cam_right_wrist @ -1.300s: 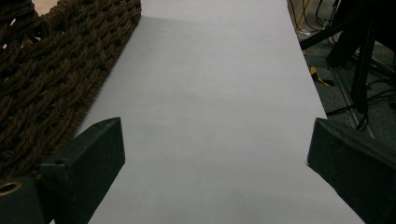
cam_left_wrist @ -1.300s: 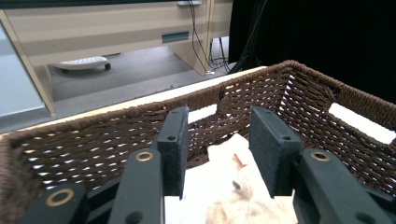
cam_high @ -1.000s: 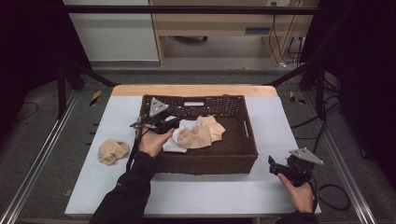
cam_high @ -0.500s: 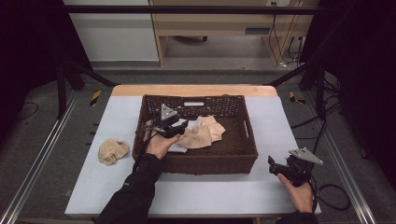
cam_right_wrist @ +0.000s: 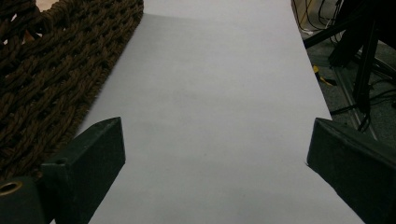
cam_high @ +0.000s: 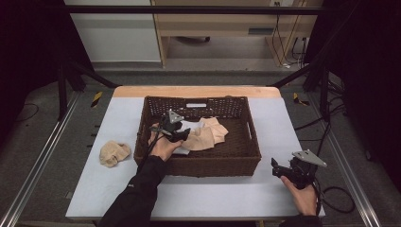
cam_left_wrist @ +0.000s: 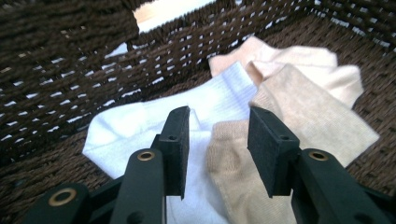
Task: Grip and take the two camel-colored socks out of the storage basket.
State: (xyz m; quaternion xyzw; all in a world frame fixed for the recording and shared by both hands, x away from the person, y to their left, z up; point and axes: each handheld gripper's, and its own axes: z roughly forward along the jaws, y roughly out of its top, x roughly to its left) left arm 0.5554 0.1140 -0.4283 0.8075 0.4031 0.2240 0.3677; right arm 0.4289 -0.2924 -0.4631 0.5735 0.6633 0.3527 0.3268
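Lying apart on the white table point(cam_high: 227, 198), well to the left of everything else, is a balled-up beige sock point(cam_high: 114, 153), outside the basket and away from both sets of jaws.

Next comes a dark brown woven basket point(cam_high: 246, 156) at the table's middle. The person's left hand point(cam_high: 163, 146) reaches over its near-left wall, holding the left gripper point(cam_left_wrist: 218, 140) low inside. In the left gripper view, its two black jaws stand a narrow way apart, gripping nothing. A white sock point(cam_left_wrist: 140, 126) lies under and beyond the left-hand jaw, and a beige sock point(cam_left_wrist: 299, 116) lies under and beyond the right-hand jaw; the line where the two socks meet runs through the gap between the jaws. A second pale beige piece point(cam_left_wrist: 299, 58) lies farther ahead of the jaws, against the basket floor. The basket's far wall rises just past the socks, with a handle opening in it ahead and to the left of the jaws.

Farthest right, the right hand point(cam_high: 302, 198) rests near the table's front corner with the right gripper point(cam_right_wrist: 215, 154). Its jaws are spread wide, with bare table between them. The basket's outer wall sits just beyond the left-hand jaw; floor and cables show past the right-hand jaw.
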